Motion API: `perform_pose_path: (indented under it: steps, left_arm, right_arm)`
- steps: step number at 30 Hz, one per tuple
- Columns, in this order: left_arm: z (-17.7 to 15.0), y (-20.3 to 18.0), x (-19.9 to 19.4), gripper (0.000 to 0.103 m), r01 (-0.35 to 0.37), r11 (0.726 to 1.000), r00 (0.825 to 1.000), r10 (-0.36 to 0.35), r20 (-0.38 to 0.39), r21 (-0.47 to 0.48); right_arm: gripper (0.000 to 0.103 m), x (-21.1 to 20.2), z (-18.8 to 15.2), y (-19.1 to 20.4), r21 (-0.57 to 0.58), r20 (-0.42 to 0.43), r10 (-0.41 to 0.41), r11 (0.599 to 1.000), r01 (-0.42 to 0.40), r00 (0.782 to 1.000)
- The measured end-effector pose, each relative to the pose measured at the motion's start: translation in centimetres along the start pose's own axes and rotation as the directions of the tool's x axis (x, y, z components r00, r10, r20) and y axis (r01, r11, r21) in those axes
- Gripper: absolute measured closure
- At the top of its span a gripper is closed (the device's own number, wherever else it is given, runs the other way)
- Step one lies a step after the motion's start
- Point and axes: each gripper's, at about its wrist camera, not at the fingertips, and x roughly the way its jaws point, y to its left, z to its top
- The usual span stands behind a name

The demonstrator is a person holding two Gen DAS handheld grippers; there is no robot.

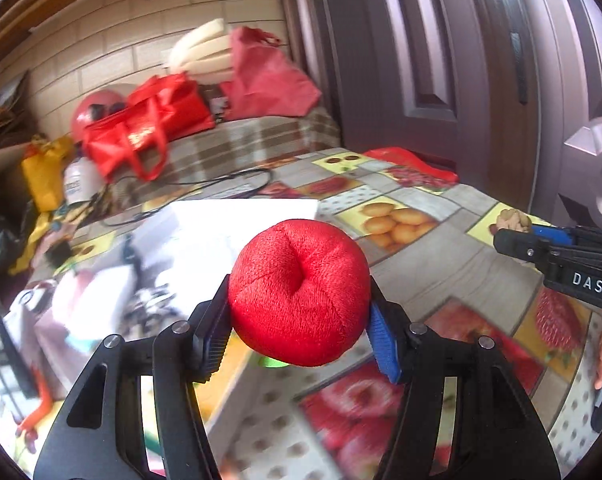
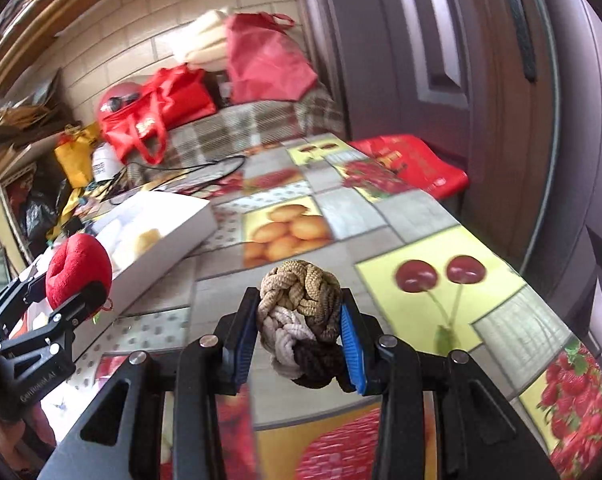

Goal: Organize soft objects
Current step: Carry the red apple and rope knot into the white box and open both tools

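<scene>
My left gripper is shut on a red plush apple and holds it above the fruit-print tablecloth. The apple also shows at the left of the right wrist view, still in the left gripper. My right gripper is shut on a knotted rope ball in tan, cream and dark brown, held above the table. The right gripper's tip with the rope ball shows at the right edge of the left wrist view. A white open box lies on the table left of centre, with a yellowish soft item inside.
Red bags, a yellow bag, a white jar and a black cable crowd the far end on a plaid cloth. A flat red bag lies at the far right edge. A purple door stands on the right.
</scene>
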Motion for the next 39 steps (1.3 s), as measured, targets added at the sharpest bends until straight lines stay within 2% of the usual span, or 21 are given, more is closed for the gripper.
perform_pose_path:
  steps: [7, 16, 21, 28, 36, 39]
  left_arm:
    - [-1.7, 3.1, -2.3, 0.043, -0.049, 0.998, 0.999, 0.050, 0.014, -0.030]
    - [-3.4, 7.1, -4.4, 0.043, -0.096, 0.991, 0.995, 0.097, 0.008, -0.098]
    - [-4.1, 8.4, -5.3, 0.042, -0.117, 0.984, 0.993, 0.119, 0.007, -0.138]
    - [-4.1, 8.8, -5.2, 0.042, -0.129, 0.982, 0.992, 0.128, -0.015, -0.135]
    - [-3.4, 11.2, -2.7, 0.042, -0.175, 0.969, 0.984, 0.166, -0.063, -0.176]
    - [-3.2, 12.0, -2.0, 0.042, -0.183, 0.964, 0.982, 0.171, -0.075, -0.193]
  right_arm:
    - [0.064, -0.8, -1.0, 6.3, -0.144, 0.033, 0.055, 0.988, -0.050, 0.998]
    - [0.064, -1.1, -2.3, 12.5, -0.228, 0.022, 0.155, 0.963, -0.146, 0.988]
    - [0.064, -1.4, -2.7, 14.1, -0.238, 0.011, 0.192, 0.954, -0.184, 0.981]
    - [0.064, -0.5, -2.6, 14.6, -0.213, -0.007, 0.195, 0.958, -0.192, 0.981]
    - [0.063, 2.0, -1.8, 15.4, -0.200, -0.059, 0.185, 0.961, -0.194, 0.981]
    - [0.063, 2.4, -1.5, 15.5, -0.194, -0.051, 0.183, 0.963, -0.190, 0.982]
